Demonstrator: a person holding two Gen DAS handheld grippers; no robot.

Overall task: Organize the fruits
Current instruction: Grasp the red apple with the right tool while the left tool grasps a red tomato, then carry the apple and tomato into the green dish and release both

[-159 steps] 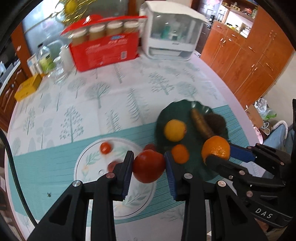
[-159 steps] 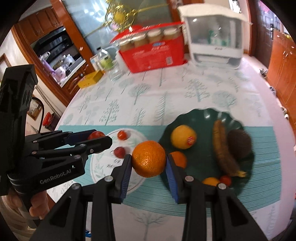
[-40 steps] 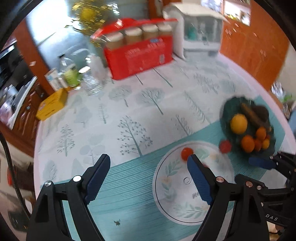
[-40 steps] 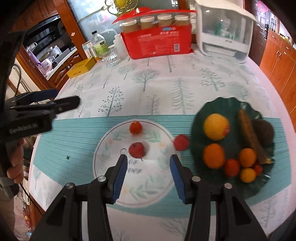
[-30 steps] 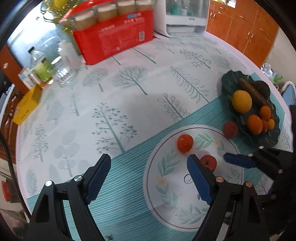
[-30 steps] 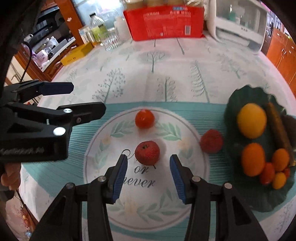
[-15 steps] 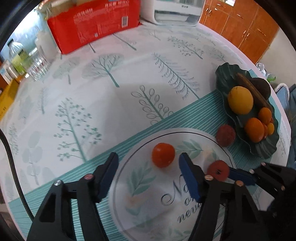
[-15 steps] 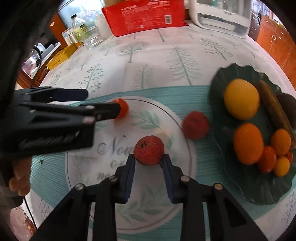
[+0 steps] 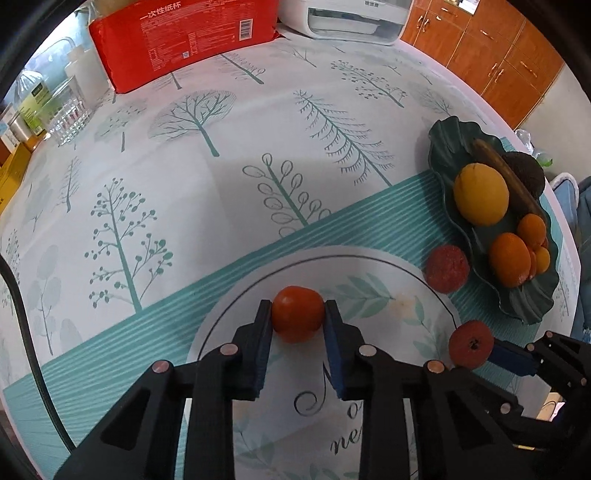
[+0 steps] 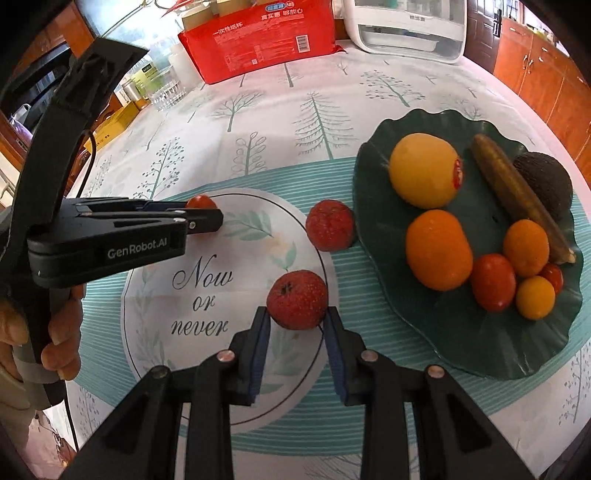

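Observation:
My left gripper (image 9: 297,322) is shut on a small red-orange tomato (image 9: 297,314) over the white plate (image 9: 369,266); it also shows in the right wrist view (image 10: 207,218), with the tomato (image 10: 199,202) partly hidden behind its fingers. My right gripper (image 10: 297,318) is shut on a red speckled hawthorn fruit (image 10: 297,299), seen in the left wrist view (image 9: 471,344) too. Another red bumpy fruit (image 10: 330,225) lies on the mat between the white plate (image 10: 155,317) and the dark green leaf dish (image 10: 480,354) of oranges, tomatoes, a banana and an avocado.
A red box of paper cups (image 9: 184,40) and a white appliance (image 9: 354,16) stand at the table's far side. Glasses and bottles (image 9: 66,110) and a yellow box (image 10: 110,125) sit at the far left. Wooden cabinets (image 9: 498,62) lie beyond the table's right edge.
Both grippers have moved down to the white plate and closed: the left on the tomato, the right on the hawthorn fruit.

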